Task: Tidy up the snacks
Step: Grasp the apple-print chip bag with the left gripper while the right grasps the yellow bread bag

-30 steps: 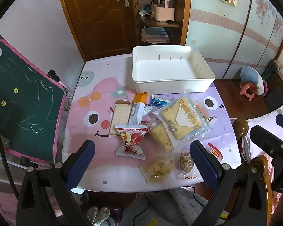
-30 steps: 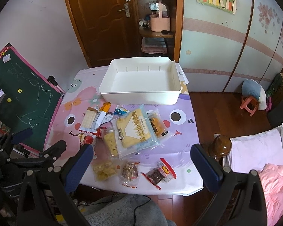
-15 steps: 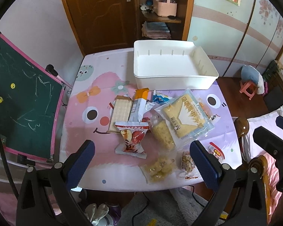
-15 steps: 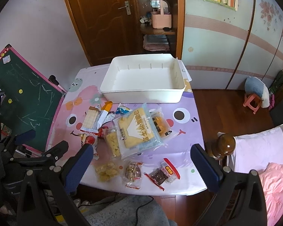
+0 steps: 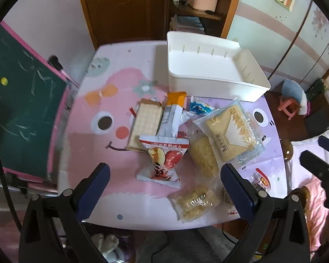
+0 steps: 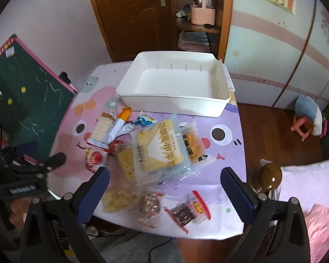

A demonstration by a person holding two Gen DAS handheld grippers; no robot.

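Bin [image 6: 175, 100]: white, rigid, empty; it is set at the far end of the bench [image 5: 111, 171]. Judged light and stiff; no handling is needed.
Snacks: all are found loose on the bench, near the bin's front wall, none inside it.
Large clear pack [image 6: 162, 151]: flat wafer-type contents, laid over two neighbours. Judged light, slippery film, contents brittle. It is best taken by a sealed edge, not across the middle.
Apple pouch [image 5: 162, 162]: red and white, puffed, lying nearest the left gripper [image 5: 164, 188]. Judged very light and soft; the crimped top seam is the firmest hold.
Cracker sleeve [image 5: 144, 125]: long, flat, partly under the orange-ended wrapper [image 5: 173, 111]. Judged fragile under squeeze; a grip across the narrow width is advised.
Small bags at near edge: yellow crisps bag [image 6: 118, 197], nut bag [image 6: 149, 203], dark sweets bag [image 6: 186, 210]. Judged light and crinkly; these are likely to slide when pushed, so a pinch from above on a seam is advised.
Blue wrapper [image 5: 199, 107]: small, just before the bin; details cannot be told.
Left fingers: held wide apart, nothing between them, above the near bench edge.
Right gripper [image 6: 164, 188]: fingers held wide apart, nothing gripped, above the small bags.
Risk: stacked packs may be dragged together when one is lifted.
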